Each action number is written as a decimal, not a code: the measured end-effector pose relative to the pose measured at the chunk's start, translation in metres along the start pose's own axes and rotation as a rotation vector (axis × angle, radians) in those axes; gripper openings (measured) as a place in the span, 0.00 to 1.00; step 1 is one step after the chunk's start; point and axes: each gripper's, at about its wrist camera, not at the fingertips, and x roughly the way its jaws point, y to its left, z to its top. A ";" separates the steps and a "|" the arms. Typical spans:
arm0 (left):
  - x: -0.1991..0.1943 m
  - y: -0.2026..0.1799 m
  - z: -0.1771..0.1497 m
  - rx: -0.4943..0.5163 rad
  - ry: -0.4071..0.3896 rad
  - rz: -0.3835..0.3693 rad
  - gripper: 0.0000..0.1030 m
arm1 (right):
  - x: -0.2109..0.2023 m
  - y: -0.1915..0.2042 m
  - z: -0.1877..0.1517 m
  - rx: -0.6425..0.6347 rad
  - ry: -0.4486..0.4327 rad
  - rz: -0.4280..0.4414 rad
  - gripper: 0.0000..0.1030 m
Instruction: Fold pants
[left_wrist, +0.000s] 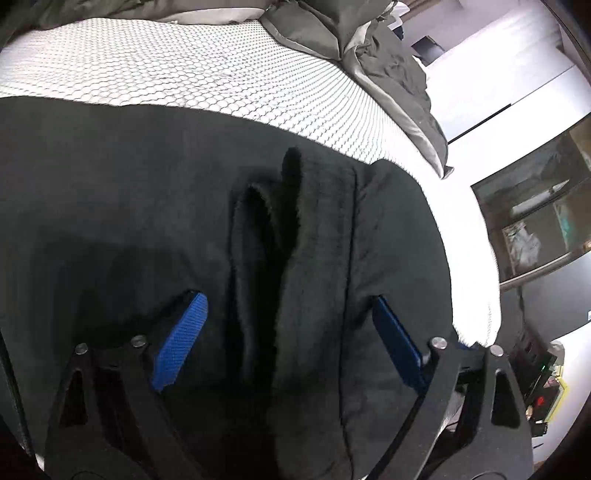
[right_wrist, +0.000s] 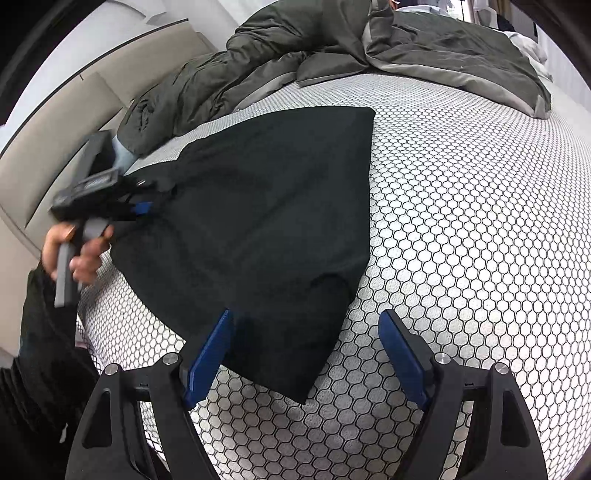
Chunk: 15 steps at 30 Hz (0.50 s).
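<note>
Pants (right_wrist: 266, 206) flat on mattress (right_wrist: 461, 221) | left gripper (left_wrist: 290, 314) wide over them | right gripper (right_wrist: 304, 332) wide at hem

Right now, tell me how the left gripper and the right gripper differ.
The left gripper hovers fully over the black pants, at a fuzzy opening; the right gripper sits at a corner of the pants, with bare honeycomb mattress under its right finger. Both stand open with blue pads, gripping nothing.

Surface: bed (right_wrist: 461, 206), white honeycomb-print cover | On it: black pants (right_wrist: 266, 221) spread flat near front edge | Far edge: rumpled grey-green duvet (right_wrist: 424, 48)
</note>
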 end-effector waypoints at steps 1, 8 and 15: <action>0.001 -0.004 0.003 0.018 -0.014 0.008 0.51 | 0.003 0.001 -0.001 0.002 0.002 0.000 0.80; -0.033 -0.022 0.009 0.079 -0.199 -0.008 0.14 | 0.000 -0.001 -0.002 0.014 -0.007 0.001 0.80; -0.014 0.008 0.018 0.025 -0.179 0.357 0.61 | 0.001 0.000 0.000 0.014 -0.006 0.001 0.80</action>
